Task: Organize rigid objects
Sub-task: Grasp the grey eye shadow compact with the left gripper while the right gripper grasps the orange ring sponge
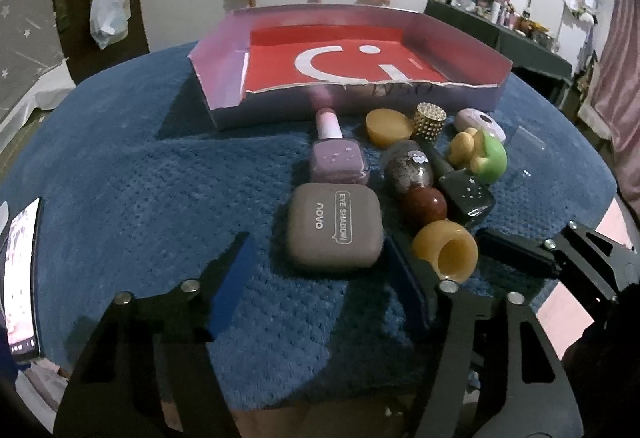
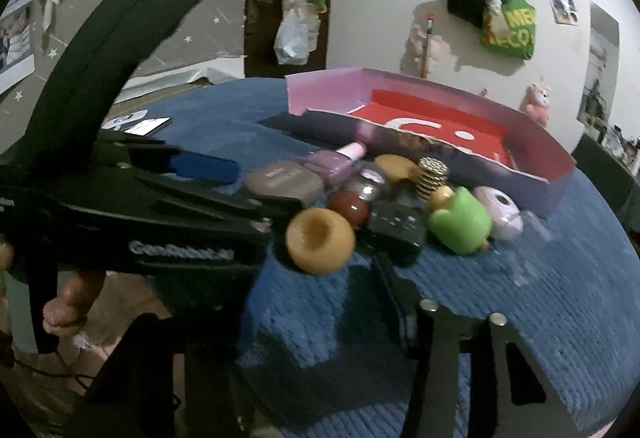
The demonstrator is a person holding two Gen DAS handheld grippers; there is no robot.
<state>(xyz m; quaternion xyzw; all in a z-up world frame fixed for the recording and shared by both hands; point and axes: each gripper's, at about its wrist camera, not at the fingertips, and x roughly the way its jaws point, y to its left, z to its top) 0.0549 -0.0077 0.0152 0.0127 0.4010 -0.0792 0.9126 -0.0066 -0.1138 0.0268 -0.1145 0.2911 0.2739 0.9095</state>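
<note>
Meanwhile, both tools flanked the cluster in front of the tray

Meanwhile, on the blue-covered tabletop [image 1: 140, 178], the red-floored cardboard tray [image 1: 460, 38] stood behind a huddle of small things. Just in front of the tray lay a lilac polish bottle [image 1: 338, 158], a gold-capped dark polish bottle [image 1: 466, 194], a green frog figure [image 1: 486, 154] and a pale lilac case [image 1: 480, 122]. Farther from the tray sat a grey eye-shadow compact [image 1: 334, 228], a dark red ball [image 1: 424, 206] and a yellow cup [image 1: 446, 250] lying on its side.

The left tool [image 1: 320, 258] stood partly open, its fingers either side of the compact, not pressing it. The right tool [image 2: 320, 266] was also partly open, with the yellow cup between its fingers; whether they touched it could not be told.
</note>
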